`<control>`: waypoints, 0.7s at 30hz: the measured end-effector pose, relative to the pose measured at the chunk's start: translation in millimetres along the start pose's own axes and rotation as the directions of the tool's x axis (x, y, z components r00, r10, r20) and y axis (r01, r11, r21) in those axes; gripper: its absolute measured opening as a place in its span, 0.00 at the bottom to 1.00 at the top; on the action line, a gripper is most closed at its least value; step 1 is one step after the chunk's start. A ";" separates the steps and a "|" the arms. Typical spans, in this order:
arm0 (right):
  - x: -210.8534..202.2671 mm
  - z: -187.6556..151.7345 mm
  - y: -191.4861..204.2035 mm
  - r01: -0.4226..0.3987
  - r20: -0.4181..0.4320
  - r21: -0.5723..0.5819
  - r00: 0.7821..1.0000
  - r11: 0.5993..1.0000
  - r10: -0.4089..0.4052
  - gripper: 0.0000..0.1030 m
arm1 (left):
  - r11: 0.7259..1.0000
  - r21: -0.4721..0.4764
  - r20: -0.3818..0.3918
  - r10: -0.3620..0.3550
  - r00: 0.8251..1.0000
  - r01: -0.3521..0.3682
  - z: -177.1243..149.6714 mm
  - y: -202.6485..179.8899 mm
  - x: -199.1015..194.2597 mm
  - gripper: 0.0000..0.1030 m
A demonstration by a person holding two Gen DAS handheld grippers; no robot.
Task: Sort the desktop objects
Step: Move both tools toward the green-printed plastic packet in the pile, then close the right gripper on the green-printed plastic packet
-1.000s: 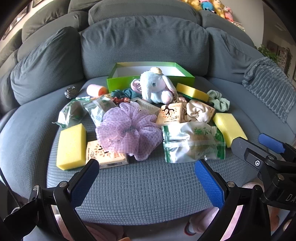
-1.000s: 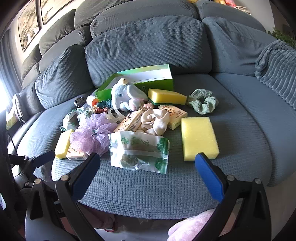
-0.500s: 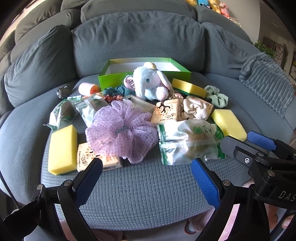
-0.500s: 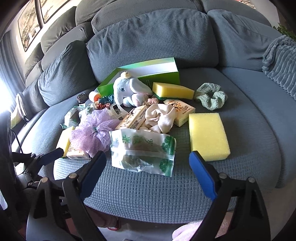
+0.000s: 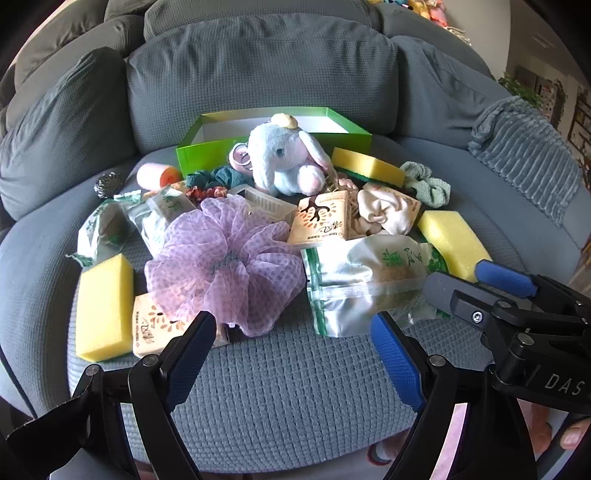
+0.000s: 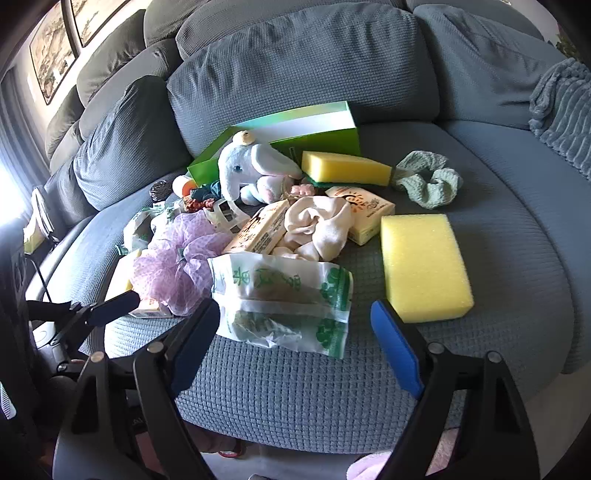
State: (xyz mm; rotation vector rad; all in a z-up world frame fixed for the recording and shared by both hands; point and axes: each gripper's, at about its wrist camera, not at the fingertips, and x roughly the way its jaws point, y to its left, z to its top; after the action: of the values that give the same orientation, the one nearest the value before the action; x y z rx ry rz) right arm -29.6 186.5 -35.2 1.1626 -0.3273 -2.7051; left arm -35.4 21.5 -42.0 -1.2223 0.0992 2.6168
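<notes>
Grey-blue waffle-knit sofa (image 6: 517, 229), curved sectional, fat back cushions (image 6: 303, 62) along the far side. Ribbed grey throw blanket (image 5: 528, 147) on the right arm. Two framed pictures (image 6: 51, 48) on the wall far left. Hard daylight blowing in from the left edge (image 6: 11, 192). Potted plant (image 5: 517, 85) far right, row of soft toys (image 5: 424, 9) on the sofa top.

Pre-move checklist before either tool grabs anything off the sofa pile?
1. Left tool empty, jaws closing on nothing: ok.
2. Right tool empty, jaws closing, near edge of white-and-green plastic snack bag between its fingers, pads clear: ok.
3. Open green cardboard box reachable: not ok, grey plush elephant stands in front.
4. Box contents: cannot tell.
5. Purple mesh scrunchie free: not ok, lies over a tissue pack.
</notes>
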 end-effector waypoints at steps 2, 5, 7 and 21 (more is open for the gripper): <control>2.8 0.2 0.0 -0.005 -0.003 -0.001 1.000 1.000 0.005 0.79 | 1.000 0.000 0.016 -0.019 1.000 0.019 0.8 0.6 0.3 0.84; 7.9 1.1 -3.2 -0.023 -0.008 0.015 1.000 1.000 0.023 0.78 | 0.999 0.022 0.032 -0.044 0.999 0.043 2.1 -1.0 2.8 0.84; 11.0 0.7 -5.8 -0.030 -0.015 0.027 0.999 0.999 0.031 0.78 | 0.997 0.034 0.033 -0.075 0.997 0.074 2.9 -2.1 6.1 0.84; 28.4 2.2 -14.8 -0.064 -0.033 0.068 0.997 0.996 0.066 0.75 | 0.977 0.058 0.019 -0.206 0.978 0.205 7.2 -1.4 26.2 0.75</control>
State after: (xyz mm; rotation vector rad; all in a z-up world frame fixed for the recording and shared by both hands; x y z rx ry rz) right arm -51.6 193.9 -57.3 1.1941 -0.4461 -2.6338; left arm -56.6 29.1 -57.3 -1.1171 0.0382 2.4337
